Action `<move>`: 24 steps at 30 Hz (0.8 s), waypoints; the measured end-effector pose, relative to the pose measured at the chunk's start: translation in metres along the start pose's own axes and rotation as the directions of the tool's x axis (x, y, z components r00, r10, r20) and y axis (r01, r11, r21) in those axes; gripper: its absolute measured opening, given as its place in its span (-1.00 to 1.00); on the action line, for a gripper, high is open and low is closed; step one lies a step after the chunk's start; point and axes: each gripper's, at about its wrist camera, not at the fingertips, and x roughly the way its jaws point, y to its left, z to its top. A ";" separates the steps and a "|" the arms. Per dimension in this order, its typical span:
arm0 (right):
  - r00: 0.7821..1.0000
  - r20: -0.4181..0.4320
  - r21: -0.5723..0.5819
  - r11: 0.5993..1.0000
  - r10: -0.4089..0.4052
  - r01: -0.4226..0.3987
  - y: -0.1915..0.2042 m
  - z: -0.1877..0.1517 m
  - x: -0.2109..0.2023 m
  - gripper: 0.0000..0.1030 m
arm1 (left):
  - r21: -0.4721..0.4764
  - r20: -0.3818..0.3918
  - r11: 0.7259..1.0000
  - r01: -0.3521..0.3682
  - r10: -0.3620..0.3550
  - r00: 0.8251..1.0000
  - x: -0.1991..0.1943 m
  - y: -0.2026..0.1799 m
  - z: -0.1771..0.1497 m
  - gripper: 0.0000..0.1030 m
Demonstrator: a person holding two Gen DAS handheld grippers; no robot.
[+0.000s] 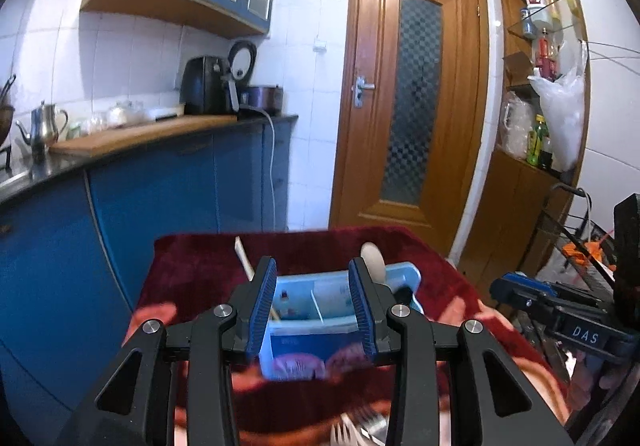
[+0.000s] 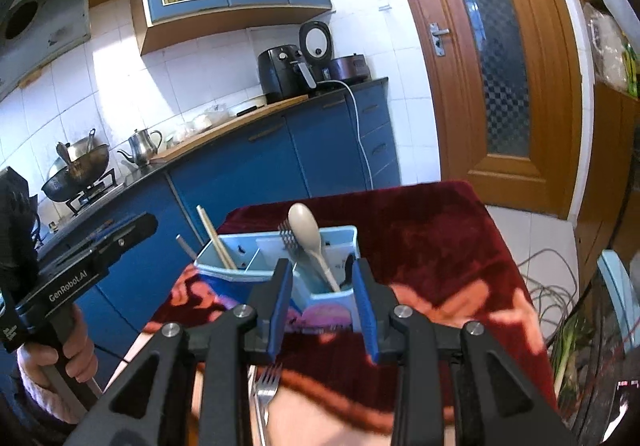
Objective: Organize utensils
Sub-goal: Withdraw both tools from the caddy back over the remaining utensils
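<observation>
A light blue divided utensil box (image 1: pixel 292 342) stands on a table under a dark red cloth (image 1: pixel 200 266). My left gripper (image 1: pixel 312 262) hovers open just short of it, nothing between its blue pads. In the right wrist view the box (image 2: pixel 236 272) holds a beige spoon (image 2: pixel 306 230) and a fork (image 2: pixel 289 238) in its right compartment, and chopsticks (image 2: pixel 212 234) in its left one. My right gripper (image 2: pixel 322 264) is open and empty in front of that right compartment. Another fork (image 2: pixel 266 386) lies on the cloth below it. The spoon (image 1: pixel 374 258) peeks past the left gripper's right finger.
A counter with blue cabinets (image 2: pixel 248 165) runs along the left, carrying a wok (image 2: pixel 76 169), a kettle (image 2: pixel 142 145) and an air fryer (image 2: pixel 280 73). A wooden door (image 1: pixel 416 93) stands behind the table. Cables (image 2: pixel 548 278) lie on the floor at right. A hand (image 2: pixel 60 358) holds the left gripper's handle.
</observation>
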 end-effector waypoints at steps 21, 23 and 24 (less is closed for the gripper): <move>0.990 -0.139 0.072 0.997 -0.005 0.015 -0.005 -0.071 -0.025 -0.25 | -0.094 -0.324 0.995 -0.043 0.010 0.946 -0.021 0.019 -0.079 -0.26; 0.989 -0.148 0.078 0.997 -0.007 0.019 -0.007 -0.077 -0.026 -0.24 | -0.089 -0.351 0.995 -0.053 0.018 0.936 -0.019 0.020 -0.085 -0.26; 0.988 -0.156 0.081 0.996 -0.012 0.024 -0.007 -0.081 -0.027 -0.24 | -0.086 -0.364 0.995 -0.058 0.023 0.931 -0.019 0.020 -0.089 -0.26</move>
